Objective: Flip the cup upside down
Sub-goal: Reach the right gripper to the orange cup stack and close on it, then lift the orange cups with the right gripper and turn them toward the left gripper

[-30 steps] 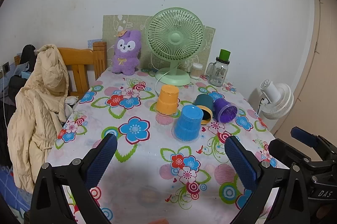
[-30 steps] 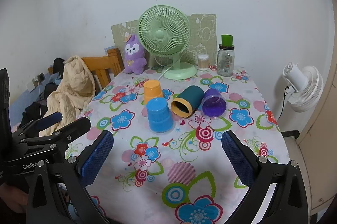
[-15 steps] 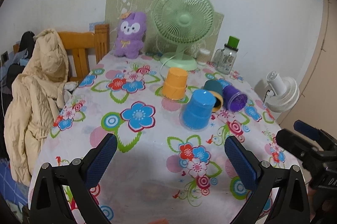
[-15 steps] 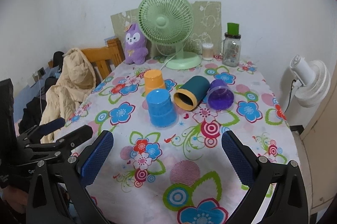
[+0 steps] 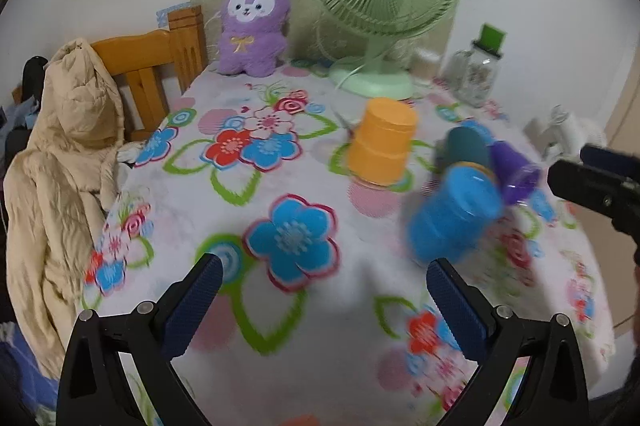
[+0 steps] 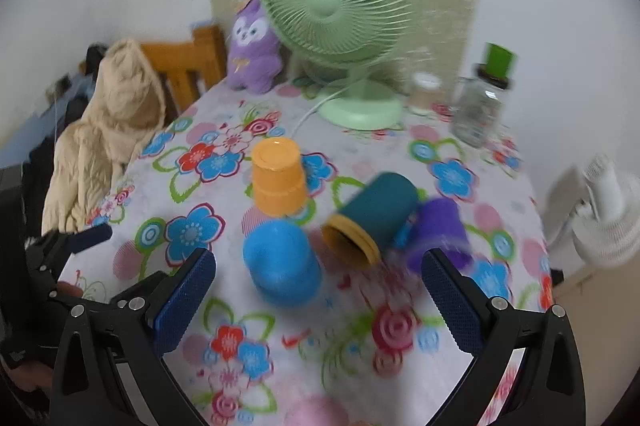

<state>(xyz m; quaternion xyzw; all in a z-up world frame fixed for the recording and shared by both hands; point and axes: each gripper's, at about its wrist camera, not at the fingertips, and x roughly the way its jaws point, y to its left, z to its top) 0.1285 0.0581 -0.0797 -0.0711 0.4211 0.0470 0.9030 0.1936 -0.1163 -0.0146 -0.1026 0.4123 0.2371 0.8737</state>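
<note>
Several cups sit mid-table. An orange cup (image 6: 278, 176) and a blue cup (image 6: 280, 262) stand upside down. A dark teal cup with a yellow rim (image 6: 370, 216) lies on its side, mouth toward me. A purple cup (image 6: 438, 232) lies on its side beside it. In the left wrist view the orange cup (image 5: 382, 140), blue cup (image 5: 454, 216), teal cup (image 5: 466, 146) and purple cup (image 5: 514, 172) show at right. My left gripper (image 5: 320, 300) is open and empty, left of the blue cup. My right gripper (image 6: 318, 292) is open and empty, just short of the blue and teal cups.
A green fan (image 6: 340, 22), a purple plush toy (image 6: 252, 46), a glass jar with a green lid (image 6: 482, 102) and a small jar (image 6: 424, 92) stand at the back. A wooden chair with a beige coat (image 5: 64, 162) is left. A white fan (image 6: 604, 214) is right.
Both grippers have moved forward over the floral tablecloth toward the cups, which now look larger and closer. The cups have not moved. Both grippers stay open.
</note>
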